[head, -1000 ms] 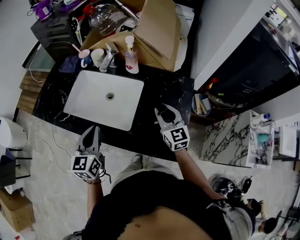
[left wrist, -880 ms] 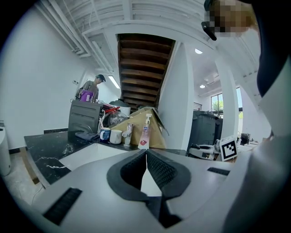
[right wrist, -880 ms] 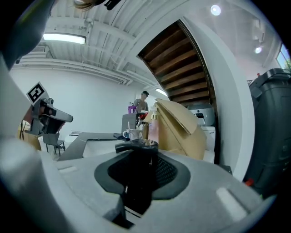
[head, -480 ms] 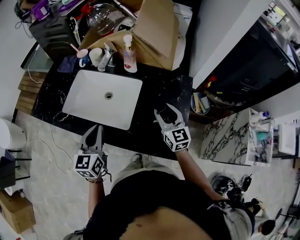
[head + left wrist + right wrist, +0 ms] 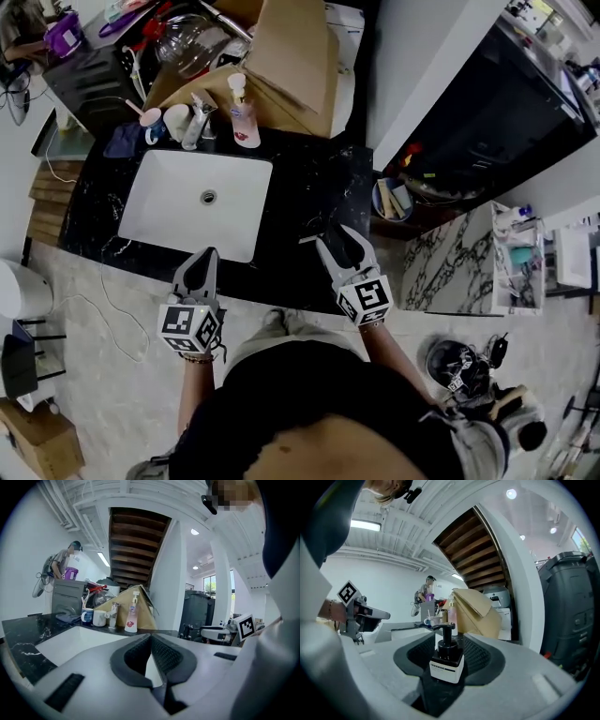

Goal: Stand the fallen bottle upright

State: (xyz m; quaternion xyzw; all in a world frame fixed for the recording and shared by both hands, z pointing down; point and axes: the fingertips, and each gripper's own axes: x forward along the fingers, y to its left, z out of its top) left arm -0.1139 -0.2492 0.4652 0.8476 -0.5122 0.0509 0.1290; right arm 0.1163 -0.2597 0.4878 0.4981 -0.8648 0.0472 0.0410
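Observation:
A small black pump bottle (image 5: 446,660) with a white label stands upright on the black counter (image 5: 300,187). It sits between the jaws of my right gripper (image 5: 449,639), with a gap on each side and neither pad pressing on it. In the head view the right gripper (image 5: 339,239) points at the counter right of the sink, and the dark bottle is hard to make out there. My left gripper (image 5: 208,253) hovers at the counter's front edge before the sink. Its jaws (image 5: 151,635) meet at the tips with nothing between them.
A white sink (image 5: 150,187) is set in the counter. Behind it stand a faucet (image 5: 197,117), two cups (image 5: 173,120), a pink soap pump bottle (image 5: 242,122) and folded cardboard (image 5: 291,52). A person (image 5: 63,562) stands far behind the counter.
The right jaws have spread apart off the bottle, and that gripper has drawn back towards the body. The left gripper has shifted a little to the right along the counter's edge.

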